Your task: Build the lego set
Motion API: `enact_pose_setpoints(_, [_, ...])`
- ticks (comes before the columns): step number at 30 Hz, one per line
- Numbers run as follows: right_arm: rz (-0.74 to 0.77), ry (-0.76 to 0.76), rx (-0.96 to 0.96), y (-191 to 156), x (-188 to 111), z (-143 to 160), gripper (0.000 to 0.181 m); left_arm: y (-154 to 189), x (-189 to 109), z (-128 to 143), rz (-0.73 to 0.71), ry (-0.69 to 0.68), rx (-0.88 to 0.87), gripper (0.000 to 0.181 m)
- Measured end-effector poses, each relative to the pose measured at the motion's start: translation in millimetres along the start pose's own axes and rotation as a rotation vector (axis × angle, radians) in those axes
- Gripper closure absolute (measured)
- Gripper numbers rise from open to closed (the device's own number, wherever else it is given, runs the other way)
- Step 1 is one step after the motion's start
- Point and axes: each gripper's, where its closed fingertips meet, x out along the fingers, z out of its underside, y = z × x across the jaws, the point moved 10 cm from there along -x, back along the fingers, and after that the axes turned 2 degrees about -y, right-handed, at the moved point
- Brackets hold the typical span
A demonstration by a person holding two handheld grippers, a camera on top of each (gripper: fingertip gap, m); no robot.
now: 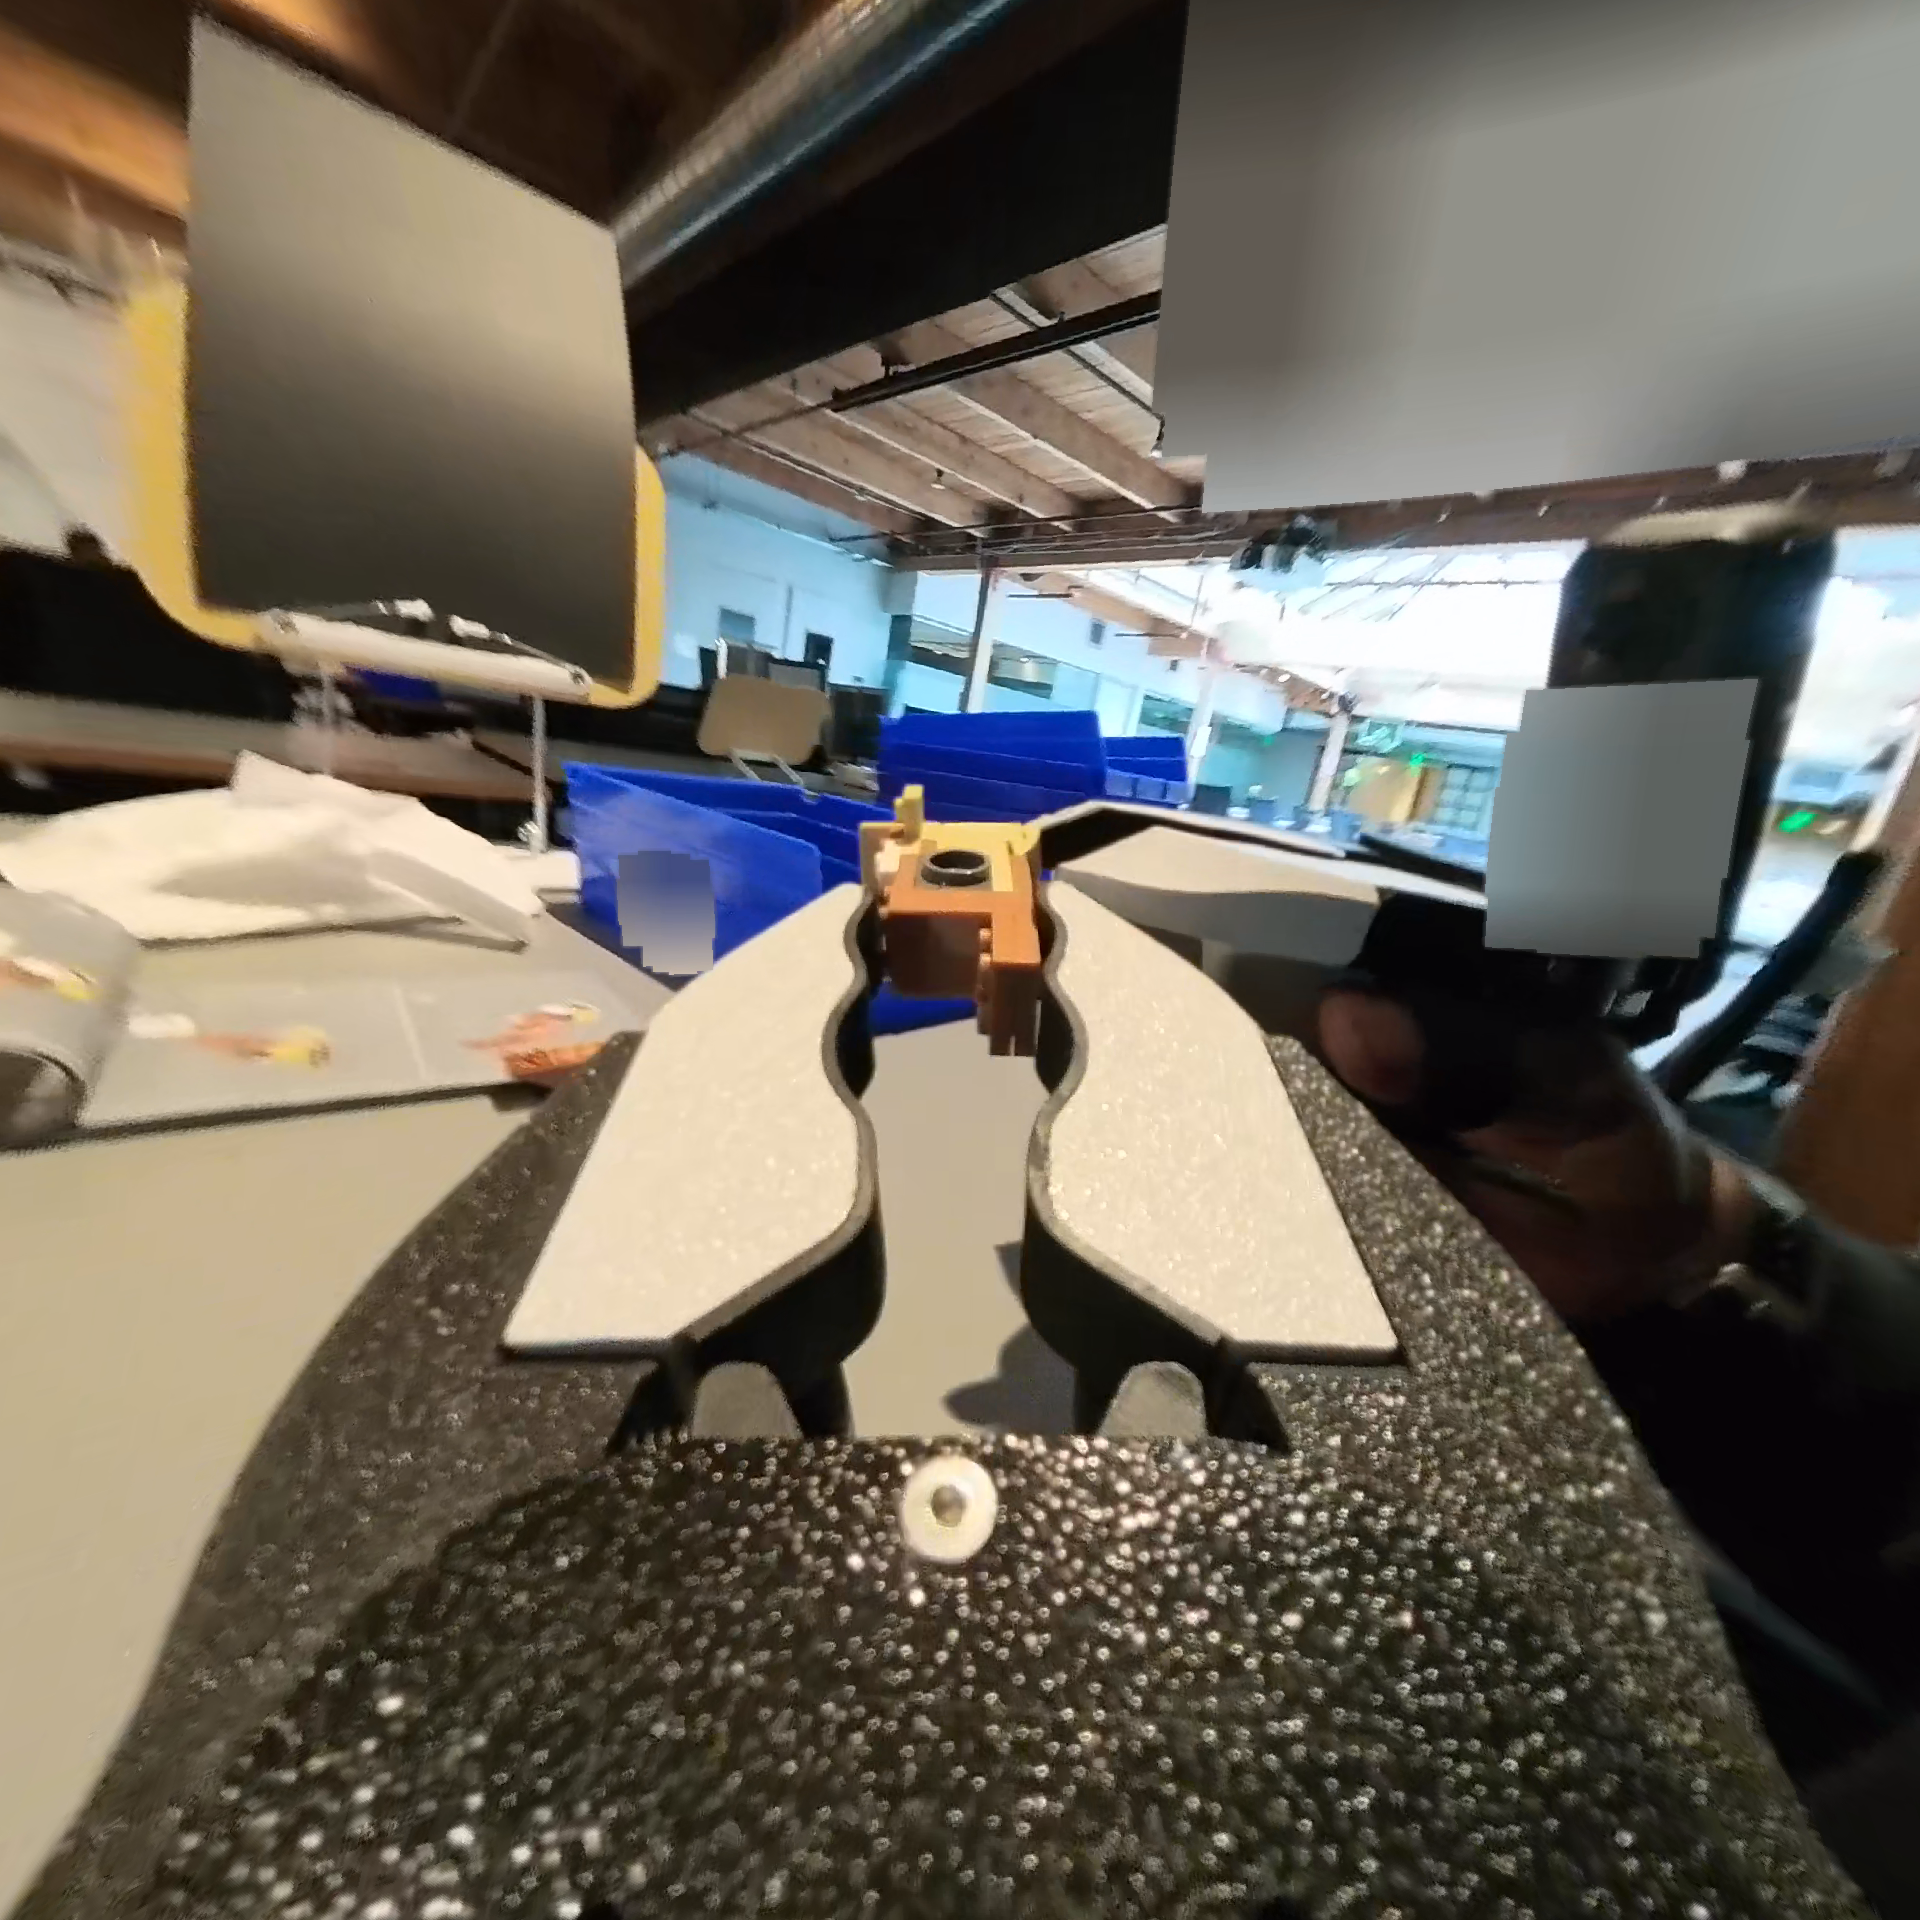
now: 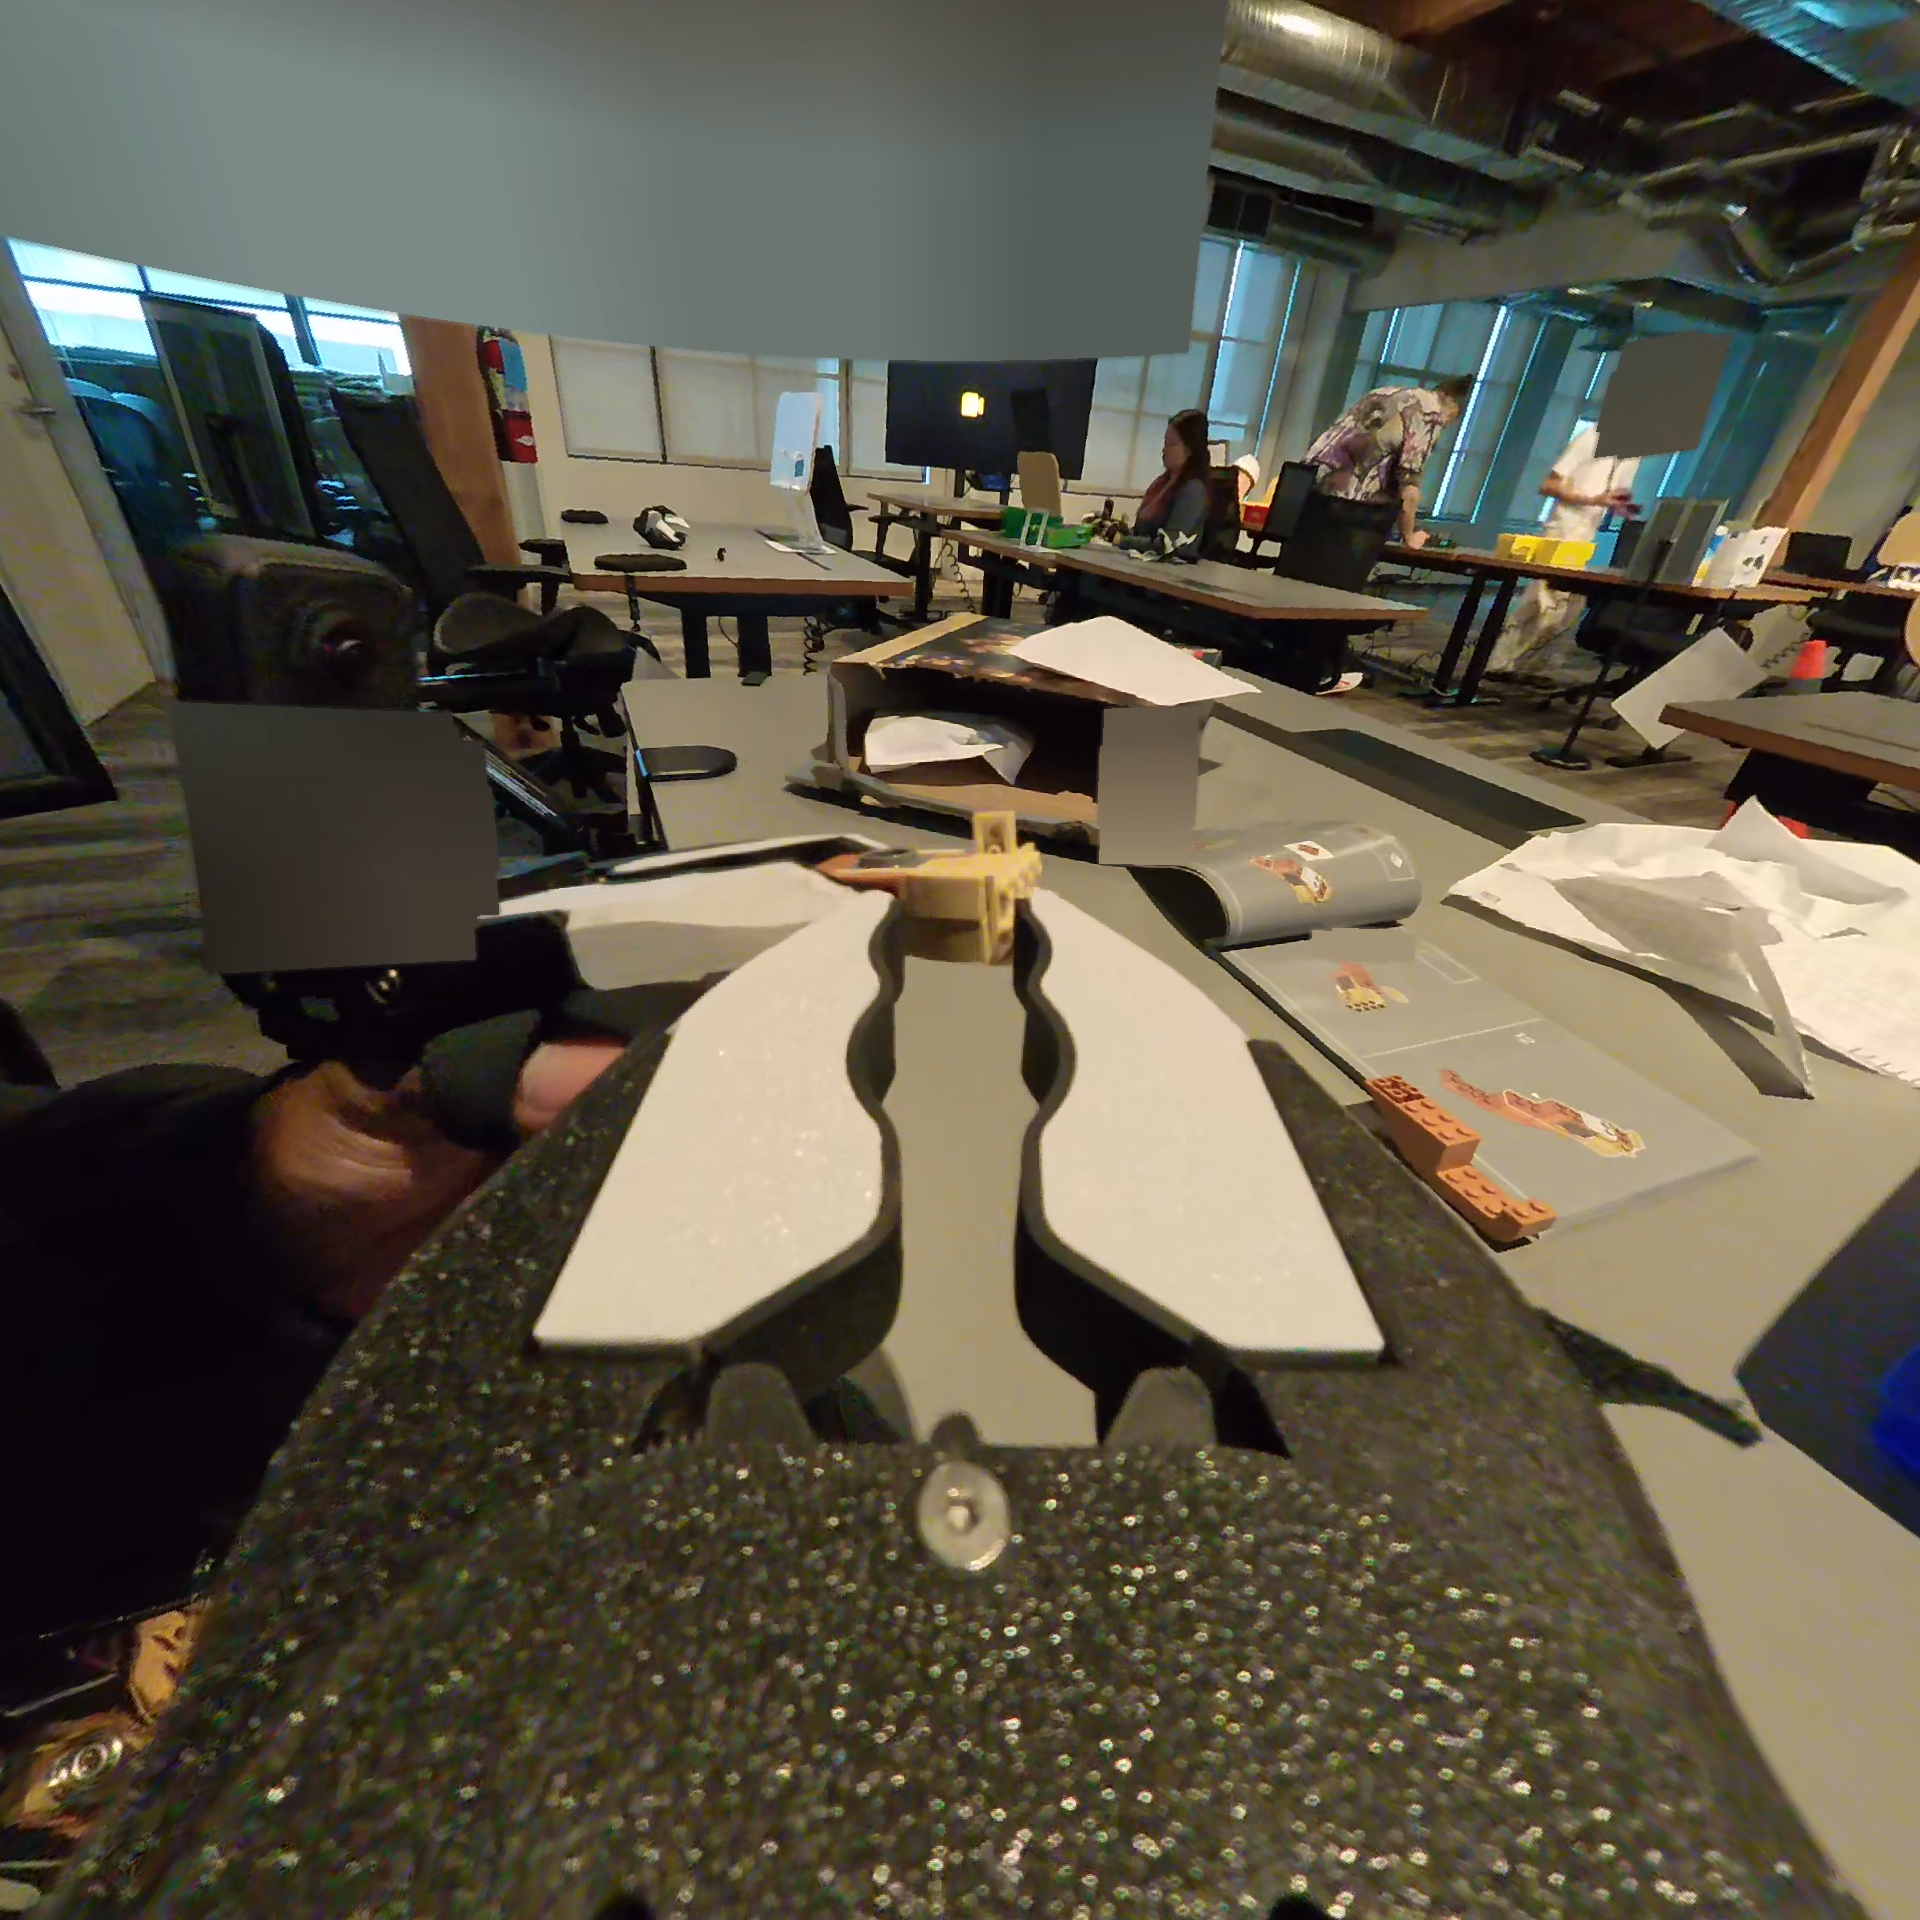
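Note:
My left gripper (image 1: 951,920) is shut on the brown part of a small lego assembly (image 1: 940,940) and holds it above the grey table (image 1: 208,1299). The assembly's tan part (image 1: 935,836) sticks out beyond my fingertips. My right gripper (image 2: 956,920) is shut on that tan part (image 2: 966,894), meeting the left gripper tip to tip. The brown part (image 2: 873,868) shows just left of it. The right gripper's fingers (image 1: 1195,873) come in from the right in the left wrist view. The left gripper's fingers (image 2: 707,894) come in from the left in the right wrist view.
An open instruction booklet (image 2: 1507,1039) lies on the table to the right, with a brown lego piece (image 2: 1455,1153) on its near edge. Behind it are crumpled white paper bags (image 2: 1714,935) and an open cardboard box (image 2: 987,727). Blue bins (image 1: 707,862) stand behind the left gripper.

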Motion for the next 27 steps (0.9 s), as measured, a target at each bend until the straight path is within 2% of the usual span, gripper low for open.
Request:
enact_pose_setpoints(4, [-0.014, 0.016, -0.029, 1, -2, 1, 0.161, -11, 1, 2, 0.034, -0.012, -0.228, 0.155])
enact_pose_setpoints(10, [0.013, -0.042, -0.215, 0, -4, 7, 0.162, -35, 1, 10, 0.133, -0.036, -0.706, 0.155])
enact_pose_setpoints(13, [0.032, -0.065, -0.265, 1, -3, 8, 0.162, -40, 1, 14, 0.158, -0.044, -0.834, 0.155])
enact_pose_setpoints(20, [0.038, -0.075, -0.169, 6, 3, 11, 0.16, -40, 1, 14, 0.186, -0.028, -0.845, 0.155])
enact_pose_setpoints(23, [0.017, -0.045, -0.043, 12, 3, 11, 0.157, -39, 1, 14, 0.207, 0.001, -0.82, 0.155])
enact_pose_setpoints(27, [-0.102, 0.017, 0.159, 19, 3, 10, 0.144, -36, 1, 13, 0.231, 0.035, -0.7, 0.155])
